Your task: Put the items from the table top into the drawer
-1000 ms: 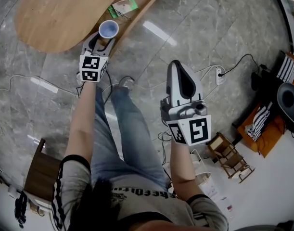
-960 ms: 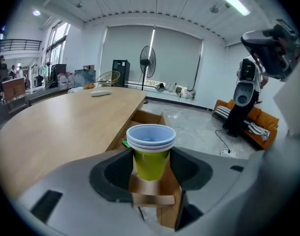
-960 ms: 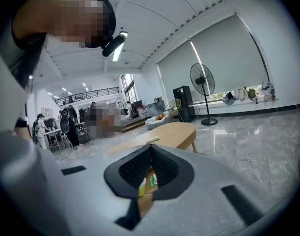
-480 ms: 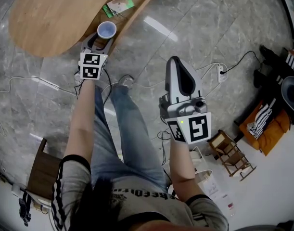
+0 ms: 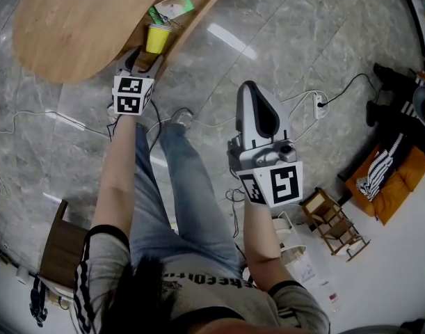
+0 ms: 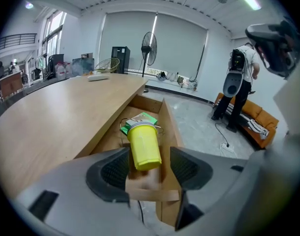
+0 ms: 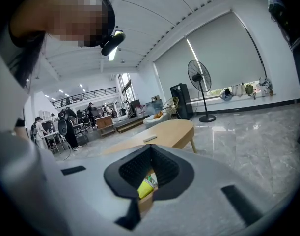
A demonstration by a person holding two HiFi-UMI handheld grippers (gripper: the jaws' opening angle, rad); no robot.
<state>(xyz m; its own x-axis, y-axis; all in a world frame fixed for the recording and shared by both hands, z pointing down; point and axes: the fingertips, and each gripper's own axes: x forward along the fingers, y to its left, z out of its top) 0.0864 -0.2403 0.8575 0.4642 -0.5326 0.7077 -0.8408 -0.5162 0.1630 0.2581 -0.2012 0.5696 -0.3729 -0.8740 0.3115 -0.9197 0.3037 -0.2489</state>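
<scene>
A yellow cup (image 5: 157, 39) lies tipped inside the open wooden drawer (image 5: 202, 5), rim pointing away from me. Its base sits between the jaws of my left gripper (image 5: 148, 53), which stand open; the pads do not press on it. In the left gripper view the cup (image 6: 144, 145) leans over a green packet (image 6: 140, 119) on the drawer floor, beside the drawer wall (image 6: 168, 127). My right gripper (image 5: 252, 90) hovers over the floor to the right, shut and holding nothing. Through its jaws (image 7: 150, 147) a bit of the cup (image 7: 147, 187) shows.
The oval wooden table (image 5: 80, 19) lies left of the drawer. A power strip (image 5: 315, 108) with cables, a small wooden chair (image 5: 330, 225), a brown stool (image 5: 59, 252) and an orange sofa (image 5: 396, 179) stand on the marble floor. A person (image 6: 240, 82) stands far off.
The cup stood upright between the left jaws, its blue inside showing; now it has tipped over away from me into the drawer. The left gripper sank a little. The right gripper kept still.
</scene>
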